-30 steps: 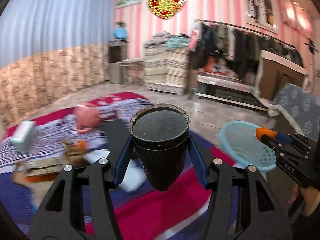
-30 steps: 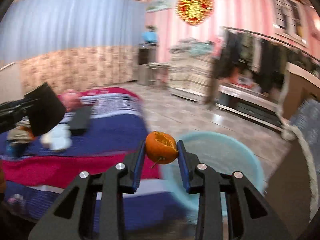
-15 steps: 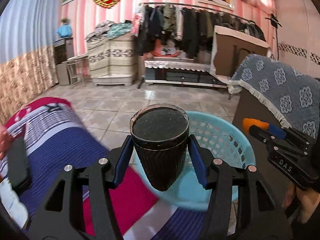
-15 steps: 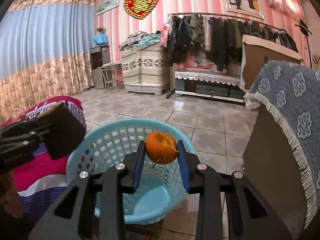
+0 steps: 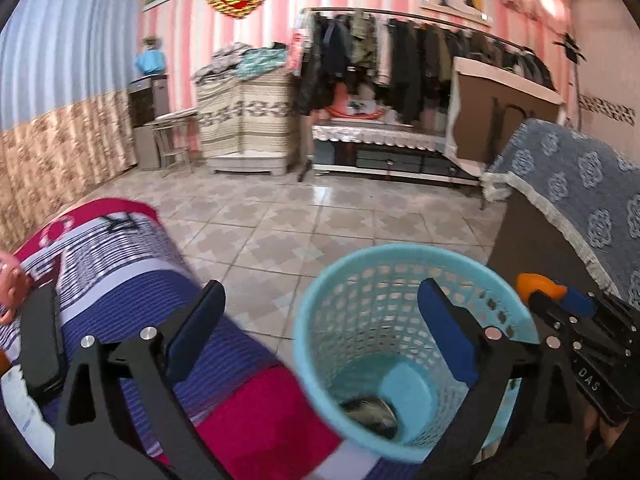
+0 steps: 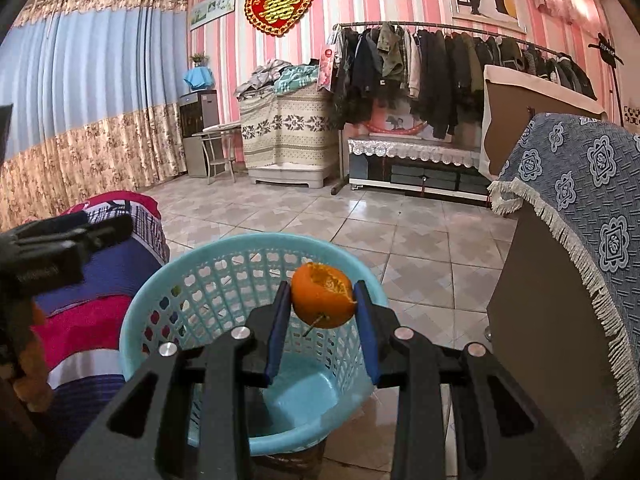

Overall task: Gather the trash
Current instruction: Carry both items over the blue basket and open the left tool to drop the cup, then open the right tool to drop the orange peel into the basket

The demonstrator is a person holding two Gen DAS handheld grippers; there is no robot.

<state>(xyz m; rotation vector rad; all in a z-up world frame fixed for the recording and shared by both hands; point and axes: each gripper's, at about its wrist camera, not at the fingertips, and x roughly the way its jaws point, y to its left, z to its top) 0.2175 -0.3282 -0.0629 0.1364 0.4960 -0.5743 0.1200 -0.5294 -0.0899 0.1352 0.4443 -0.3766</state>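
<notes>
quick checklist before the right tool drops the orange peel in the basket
1. Right tool shut on the hollowed orange peel: ok.
2. Peel over the mouth of the light blue perforated plastic basket: seems so in the right wrist view, though depth is hard to judge; ok.
3. Left tool open and empty: ok.
4. Dark textured cup lying at the basket bottom: ok.
5. Left tool out of the peel's drop path: cannot tell; it hangs above the basket.
6. Basket upright on the tiled floor, beside the striped blanket: ok.
</notes>
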